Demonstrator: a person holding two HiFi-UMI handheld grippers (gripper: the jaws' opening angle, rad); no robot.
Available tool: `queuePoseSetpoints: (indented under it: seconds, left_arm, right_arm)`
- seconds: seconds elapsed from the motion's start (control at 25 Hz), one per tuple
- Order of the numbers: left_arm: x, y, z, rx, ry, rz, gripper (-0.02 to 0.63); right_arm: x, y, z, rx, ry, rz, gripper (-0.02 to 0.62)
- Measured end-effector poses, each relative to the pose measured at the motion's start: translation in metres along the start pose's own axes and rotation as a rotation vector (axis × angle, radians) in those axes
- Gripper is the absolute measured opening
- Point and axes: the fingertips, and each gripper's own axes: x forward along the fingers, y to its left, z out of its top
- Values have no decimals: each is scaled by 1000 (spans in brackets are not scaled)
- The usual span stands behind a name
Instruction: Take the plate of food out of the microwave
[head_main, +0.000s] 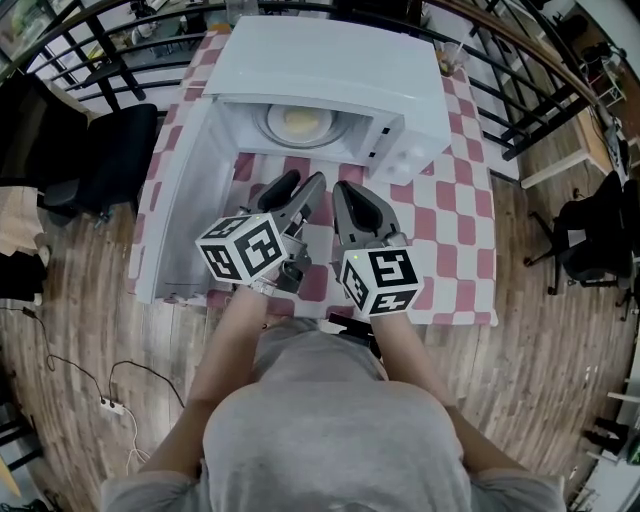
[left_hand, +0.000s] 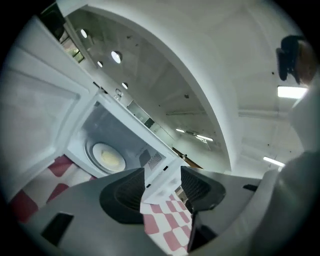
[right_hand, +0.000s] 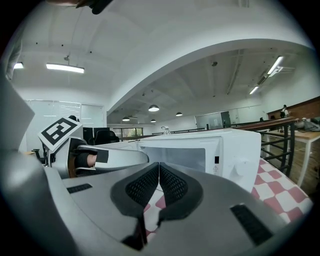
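Note:
A white microwave stands on the table with its door swung open to the left. Inside on the turntable sits a white plate with pale yellow food; the left gripper view shows the plate beyond the jaws. My left gripper hovers just in front of the opening, rolled to one side, open with nothing between its pads. My right gripper hangs beside it, shut and empty, pointing at the microwave's front panel. Both are short of the plate.
The table wears a red and white checked cloth. The open door blocks the left side. The control knobs sit right of the opening. A black chair stands at the left, another at the right, and railings run behind.

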Motion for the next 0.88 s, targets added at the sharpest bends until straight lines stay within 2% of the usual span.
queuePoseSetpoints:
  seconds: [0.16, 0.36, 0.44, 0.6, 0.76, 0.88]
  left_arm:
    - [8, 16, -3, -47, 20, 11, 230]
    - [23, 29, 3, 3, -29, 55, 233]
    - [31, 34, 1, -4, -27, 71, 233]
    - [46, 53, -6, -83, -24, 118, 235]
    - [59, 73, -10, -152, -25, 159, 289]
    - [69, 86, -14, -221, -25, 169, 301]
  right_arm:
    - [5, -2, -9, -2, 22, 1, 26]
    - [20, -8, -13, -32, 27, 3, 26]
    - [28, -13, -15, -42, 31, 1, 26]
    - [39, -24, -26, -38, 53, -9, 26]
    - [52, -31, -38, -26, 86, -4, 26]
    - [60, -34, -45, -12, 104, -1, 26]
